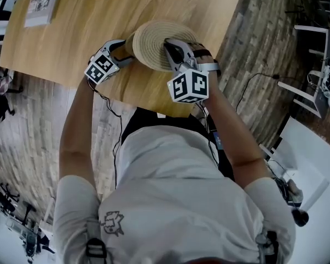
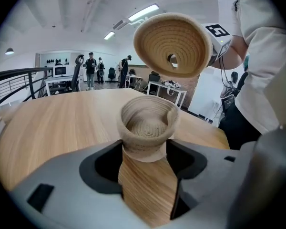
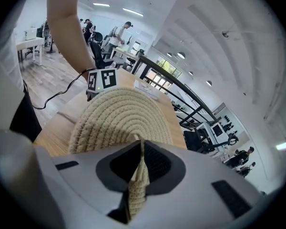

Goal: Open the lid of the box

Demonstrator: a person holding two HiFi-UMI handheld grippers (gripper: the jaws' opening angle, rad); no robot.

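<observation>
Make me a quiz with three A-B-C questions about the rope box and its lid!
1. Where is the lid compared with the box? A resting on it; B lifted above it; C under it.
2. What colour is the box? A tan; B blue; C red.
3. What is the right gripper doing? A open, empty; B shut on the lid's rim; C hidden.
Answers: 1 B, the left gripper view shows it in the air over the open box. 2 A, it is woven tan rope. 3 B, its jaws pinch the rim.

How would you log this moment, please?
lid: off, tilted above box | right gripper: shut on lid | left gripper: shut on box
</observation>
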